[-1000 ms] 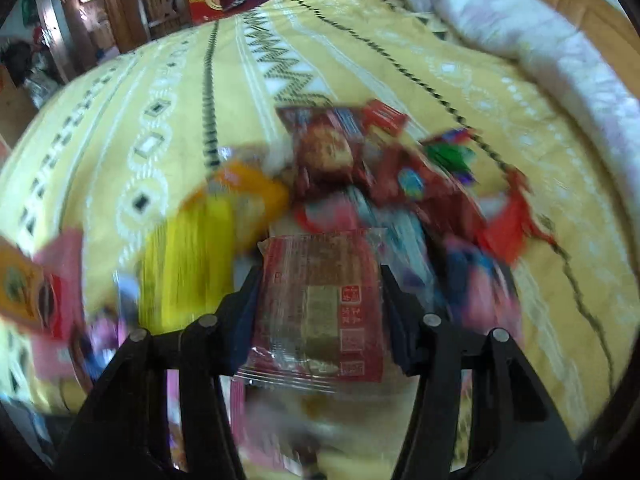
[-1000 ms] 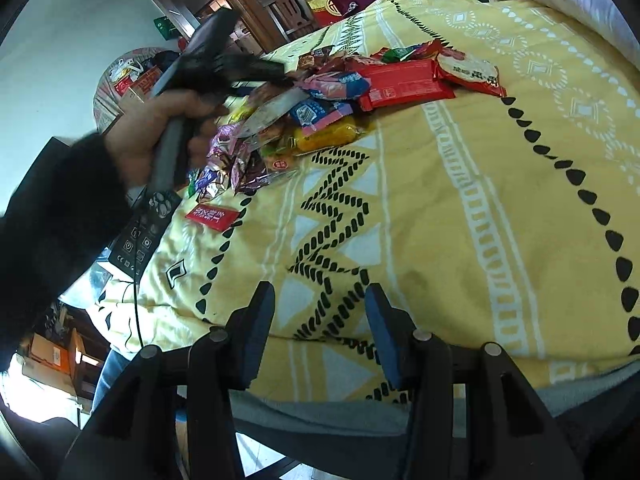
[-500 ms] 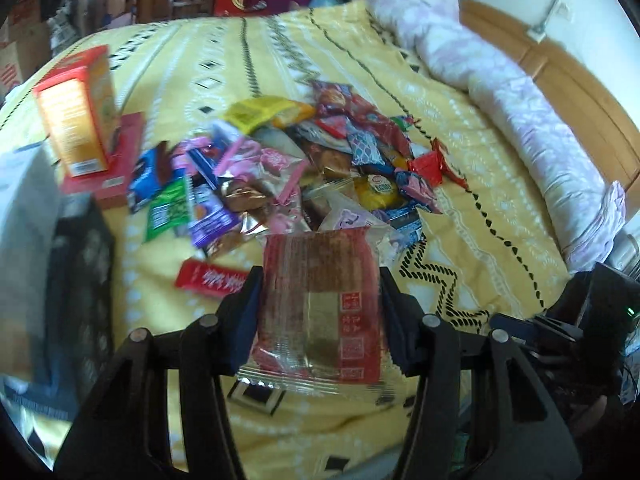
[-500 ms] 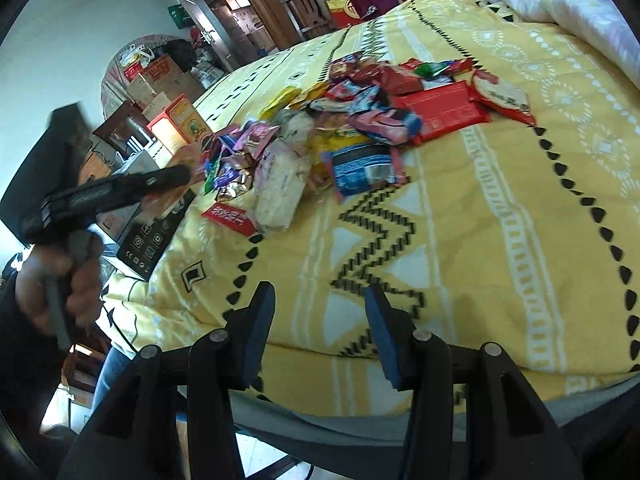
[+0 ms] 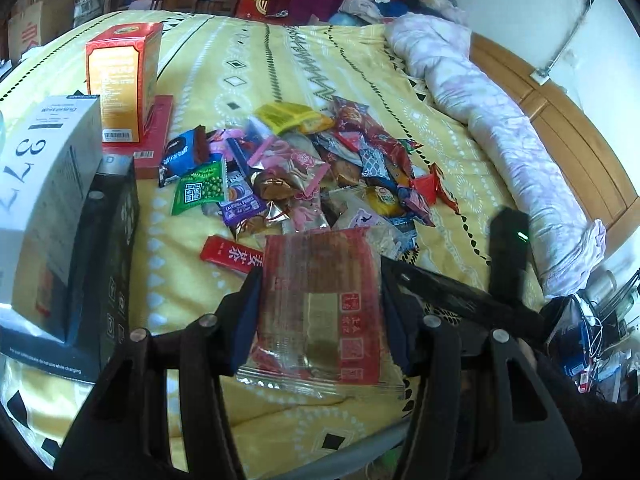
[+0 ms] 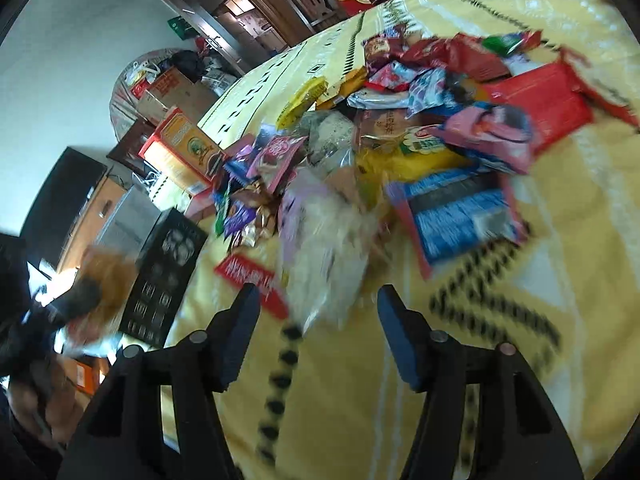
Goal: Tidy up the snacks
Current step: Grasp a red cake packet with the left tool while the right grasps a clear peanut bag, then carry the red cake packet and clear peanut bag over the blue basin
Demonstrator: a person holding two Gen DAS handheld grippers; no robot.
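rolled pink quilt on yellow patterned bedspread, wooden headboard beyond

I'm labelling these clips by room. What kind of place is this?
Most likely a bedroom at home: snacks lie on a bed with a yellow patterned bedspread, a rolled quilt beside a wooden headboard.

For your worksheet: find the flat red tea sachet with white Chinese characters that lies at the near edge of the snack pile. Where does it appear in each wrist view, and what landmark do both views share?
Left wrist view: the red tea sachet lies left of centre, just beyond the left fingertip.
Right wrist view: the same sachet, blurred, lies lower left of centre, beside the white packet.
Shared landmark: the black box left of the sachet.
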